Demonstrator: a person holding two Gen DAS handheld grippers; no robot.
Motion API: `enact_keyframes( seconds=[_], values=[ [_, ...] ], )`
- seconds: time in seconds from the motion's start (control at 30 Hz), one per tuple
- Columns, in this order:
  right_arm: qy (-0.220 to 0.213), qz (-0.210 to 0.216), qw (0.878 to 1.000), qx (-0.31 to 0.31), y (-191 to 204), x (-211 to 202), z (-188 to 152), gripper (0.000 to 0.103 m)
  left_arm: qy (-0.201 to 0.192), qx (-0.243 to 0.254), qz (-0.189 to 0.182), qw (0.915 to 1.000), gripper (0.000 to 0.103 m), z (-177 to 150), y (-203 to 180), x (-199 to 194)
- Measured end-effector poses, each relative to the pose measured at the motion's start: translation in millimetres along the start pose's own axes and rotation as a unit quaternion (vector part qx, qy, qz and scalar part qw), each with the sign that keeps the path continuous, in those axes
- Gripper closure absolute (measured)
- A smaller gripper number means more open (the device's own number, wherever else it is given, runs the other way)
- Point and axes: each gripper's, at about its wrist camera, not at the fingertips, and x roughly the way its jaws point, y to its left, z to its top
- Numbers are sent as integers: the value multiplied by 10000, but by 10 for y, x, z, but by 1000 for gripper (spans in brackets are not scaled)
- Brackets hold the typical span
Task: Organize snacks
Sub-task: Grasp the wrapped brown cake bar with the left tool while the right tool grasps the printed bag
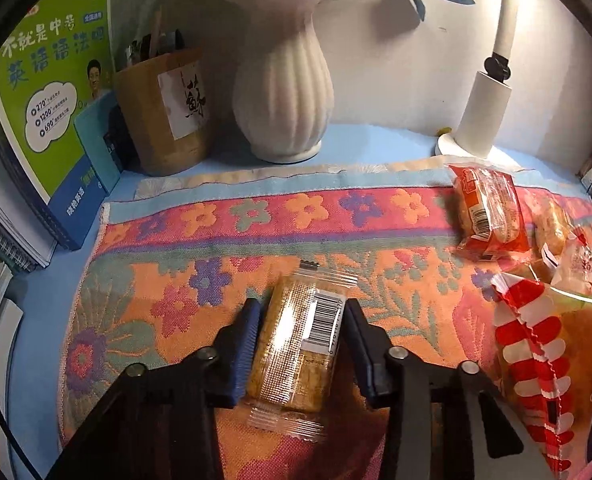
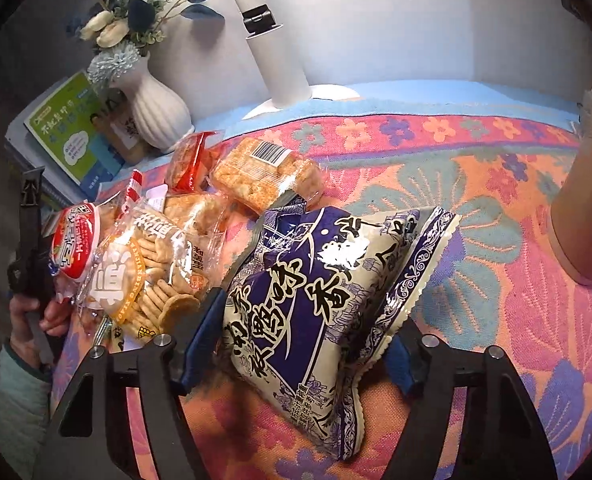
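Nearest the left wrist camera, the left gripper (image 1: 299, 344) pinches a clear-wrapped crispy bar (image 1: 296, 348) between its blue pads, the bar lying on the floral towel (image 1: 184, 240). Behind stand a green book (image 1: 52, 92), a brown pen cup (image 1: 164, 112) and a white ribbed vase (image 1: 284, 92). Farther right lies an orange-wrapped snack (image 1: 485, 216). In the right wrist view, the right gripper (image 2: 303, 344) presses on a blue-and-white snack bag (image 2: 319, 292), beside a heap of cracker packets (image 2: 156, 264).

Your shots are pretty dim with heavy fisheye corners, and glare is blowing out the clear-wrapped golden snack bar (image 1: 296, 344).
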Motion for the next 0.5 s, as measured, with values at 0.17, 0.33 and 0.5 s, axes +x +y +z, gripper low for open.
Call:
enact_keyframes(
  seconds=[0.17,0.33,0.5],
  values=[
    [-195,-276,9993,-157,21,-159,-61,46,-143,-1,139,9998,68,-85,-56,-168],
    [-260,-396,9989,-1,-120,-420,-216,47,-438,-311,59,9985,68,-259,-9,-595],
    [-260,-192,9990,297,-281,-728,-440,47,-644,-460,-30,9969,68,-489,-81,-1057]
  ],
)
